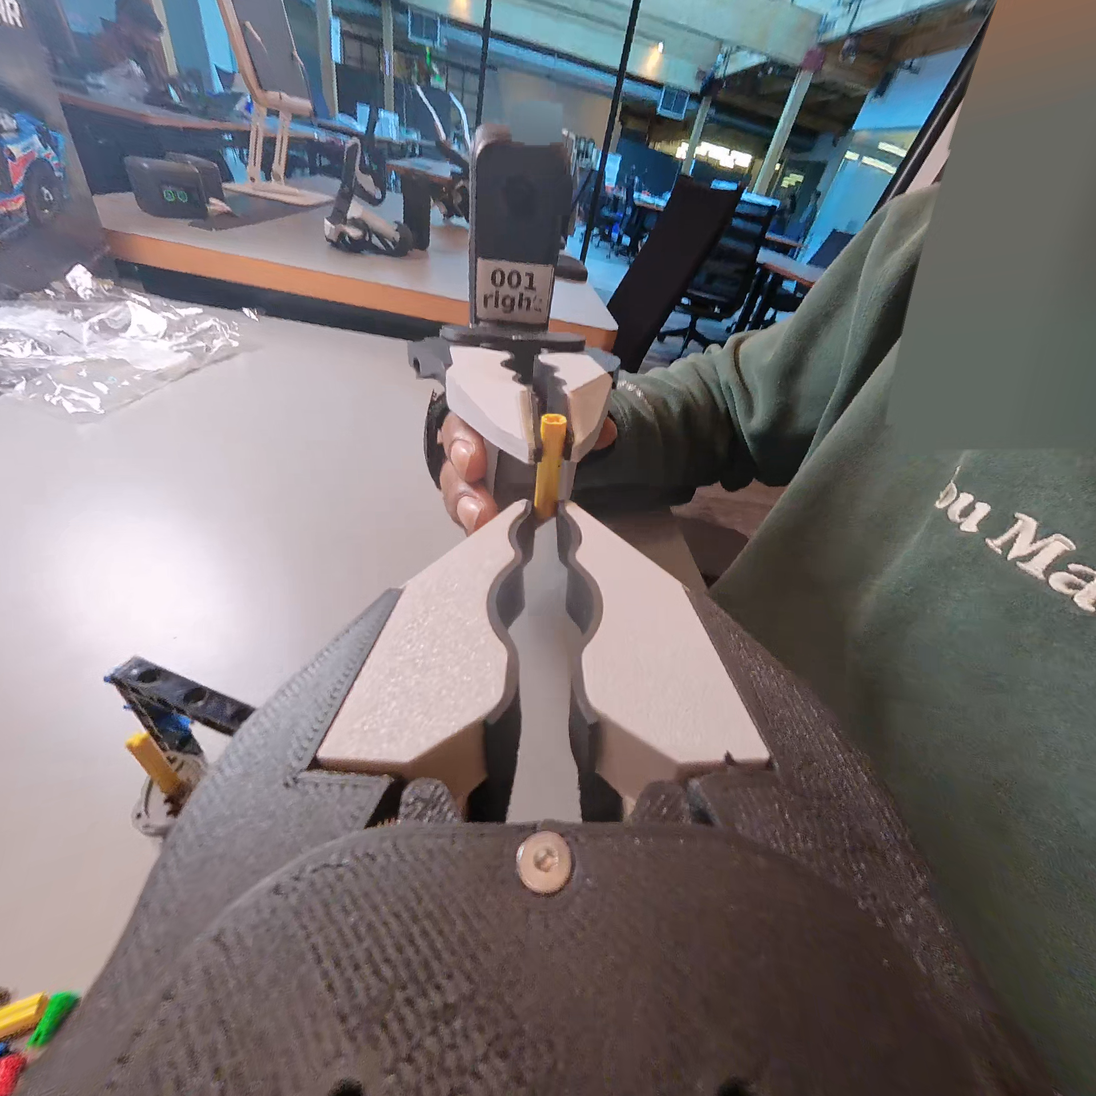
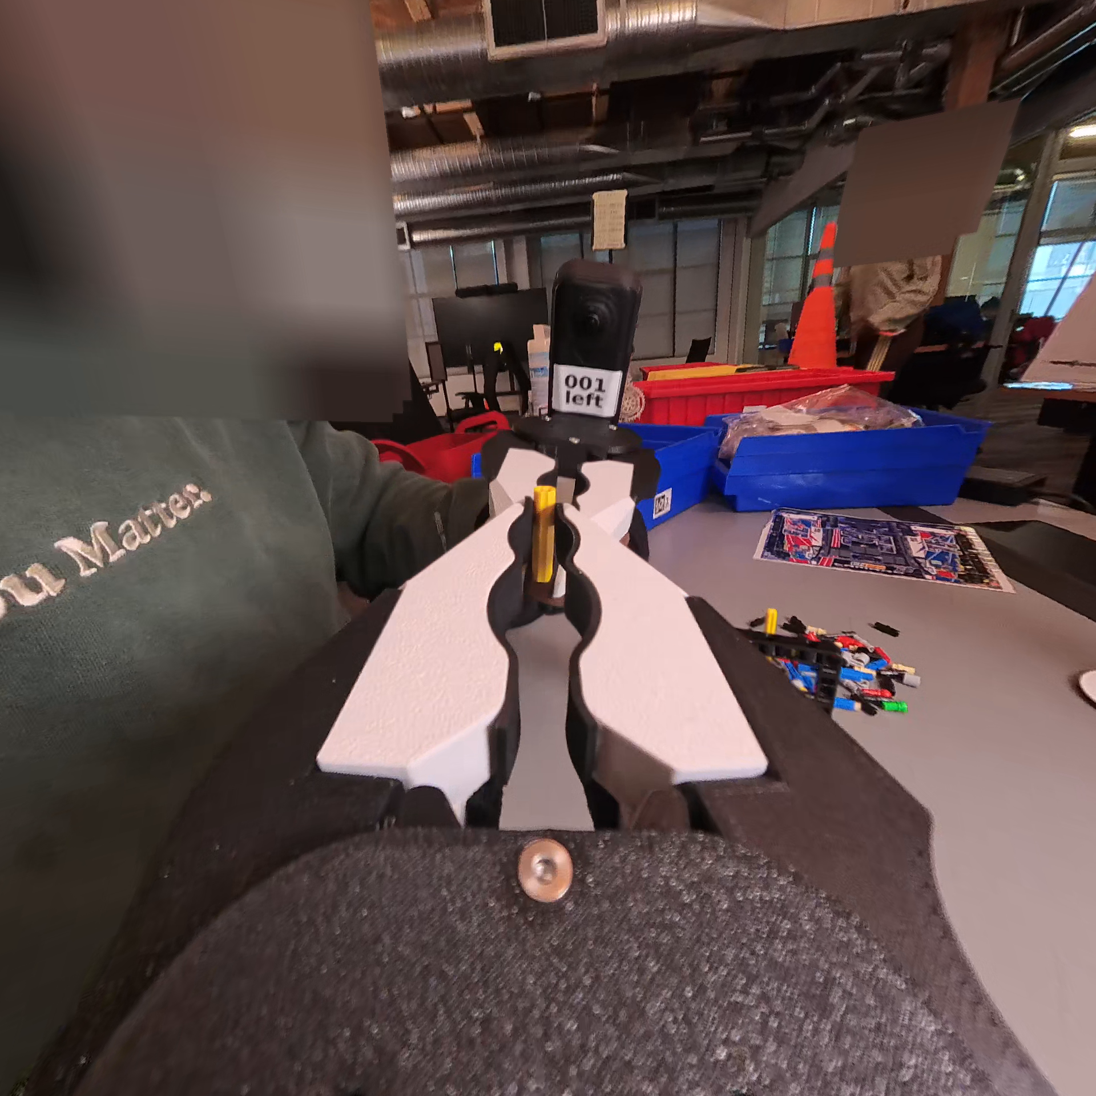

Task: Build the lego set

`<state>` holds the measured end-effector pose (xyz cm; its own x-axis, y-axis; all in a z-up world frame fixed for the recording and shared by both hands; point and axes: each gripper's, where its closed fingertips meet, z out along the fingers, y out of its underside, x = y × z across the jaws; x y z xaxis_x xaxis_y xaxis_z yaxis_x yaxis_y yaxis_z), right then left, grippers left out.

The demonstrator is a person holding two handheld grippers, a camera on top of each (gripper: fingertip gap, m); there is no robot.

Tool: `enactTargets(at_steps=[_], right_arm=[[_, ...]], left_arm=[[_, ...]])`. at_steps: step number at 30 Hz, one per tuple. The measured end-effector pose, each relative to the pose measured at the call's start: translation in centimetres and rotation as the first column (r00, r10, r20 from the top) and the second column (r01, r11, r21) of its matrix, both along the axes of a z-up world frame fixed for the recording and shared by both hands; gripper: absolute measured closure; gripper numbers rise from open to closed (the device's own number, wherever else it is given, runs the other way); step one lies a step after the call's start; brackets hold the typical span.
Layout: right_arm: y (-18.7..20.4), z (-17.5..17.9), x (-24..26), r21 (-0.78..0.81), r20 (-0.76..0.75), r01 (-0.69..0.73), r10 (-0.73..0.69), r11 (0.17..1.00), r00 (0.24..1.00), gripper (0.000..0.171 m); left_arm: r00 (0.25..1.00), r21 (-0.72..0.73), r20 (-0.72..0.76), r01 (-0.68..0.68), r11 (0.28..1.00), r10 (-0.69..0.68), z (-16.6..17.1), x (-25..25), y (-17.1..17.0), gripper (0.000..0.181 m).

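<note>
A short yellow axle (image 1: 548, 468) is held in the air between my two grippers, which face each other tip to tip. My left gripper (image 1: 542, 515) is shut on its lower end. My right gripper (image 2: 542, 509) is shut on the axle (image 2: 542, 542), which lies between its fingers with one end poking past the tips. In the left wrist view the right gripper (image 1: 551, 442) pinches the axle's upper part. A part-built black beam frame (image 1: 178, 706) with a yellow axle stands on the grey table (image 1: 207, 534); it also shows in the right wrist view (image 2: 800, 655).
A pile of loose small pieces (image 2: 860, 682) lies by the frame, more at the left view's corner (image 1: 35, 1020). A printed sheet (image 2: 878, 548), blue bins (image 2: 848, 474) and red bins (image 2: 759, 391) sit behind. Empty plastic bags (image 1: 89, 350) lie far left. The person's green sleeve (image 1: 741, 403) is close. Less than 4 cm separates the two grippers' tips.
</note>
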<state>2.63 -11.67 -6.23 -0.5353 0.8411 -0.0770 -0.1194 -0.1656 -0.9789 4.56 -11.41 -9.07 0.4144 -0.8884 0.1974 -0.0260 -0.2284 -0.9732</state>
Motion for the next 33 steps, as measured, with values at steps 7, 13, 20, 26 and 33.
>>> enactTargets(at_steps=[7, 13, 20, 26, 33], right_arm=[[-0.8, -3.5, -0.7, 0.106, 0.126, -0.001, -0.013, 0.994, 0.992, 0.166], [1.4, -4.6, -1.6, 0.096, 0.193, 0.106, -0.123, 0.990, 0.973, 0.157], [2.4, -5.5, -1.9, 0.147, 0.244, 0.168, -0.201, 0.975, 0.949, 0.156], [2.0, -5.9, -1.9, 0.163, 0.249, 0.143, -0.181, 0.976, 0.952, 0.164], [2.0, -6.4, -2.1, 0.211, 0.248, 0.157, -0.209, 0.965, 0.946, 0.166]], left_arm=[[0.994, -0.033, -0.076, -0.075, 0.997, 0.072, -3.4, -1.0, -0.7, 0.176], [0.964, 0.056, -0.169, -0.199, 0.978, 0.206, -4.4, -2.4, 1.3, 0.176], [0.903, 0.169, -0.306, -0.261, 0.950, 0.302, -5.6, -3.3, 2.5, 0.176], [0.891, 0.189, -0.342, -0.246, 0.951, 0.299, -6.0, -3.2, 2.3, 0.176], [0.895, 0.164, -0.338, -0.249, 0.955, 0.291, -6.4, -3.3, 2.4, 0.176]])
